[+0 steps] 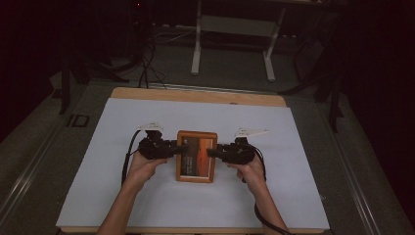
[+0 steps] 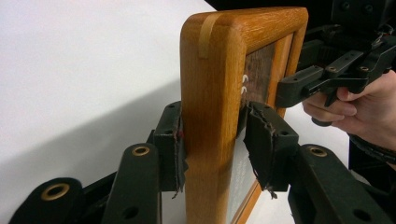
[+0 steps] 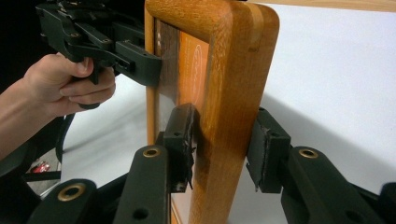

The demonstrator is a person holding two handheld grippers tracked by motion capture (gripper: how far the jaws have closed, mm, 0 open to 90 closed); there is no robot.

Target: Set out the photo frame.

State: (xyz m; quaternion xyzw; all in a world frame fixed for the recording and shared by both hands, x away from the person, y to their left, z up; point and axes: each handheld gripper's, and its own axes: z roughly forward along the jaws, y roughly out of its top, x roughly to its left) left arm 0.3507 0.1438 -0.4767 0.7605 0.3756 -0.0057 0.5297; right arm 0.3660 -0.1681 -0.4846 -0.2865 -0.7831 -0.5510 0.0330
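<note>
Both tongs meet at a wooden picture frame (image 1: 196, 156) lying near the middle of a white sheet (image 1: 122, 196) on the table: in the high view the left gripper (image 1: 180, 149) reaches its left edge and the right gripper (image 1: 213, 152) its right edge, each in a hand, though whether the pads press cannot be told from up there. From the left gripper view, the frame's edge stands between the jaws, one pad flat against the wood, the other standing just off the front face, so it is spread around the frame rather than pinching. Seen from the right gripper view, one pad touches the glass side and the other stands clear of the back, likewise spread.
</note>
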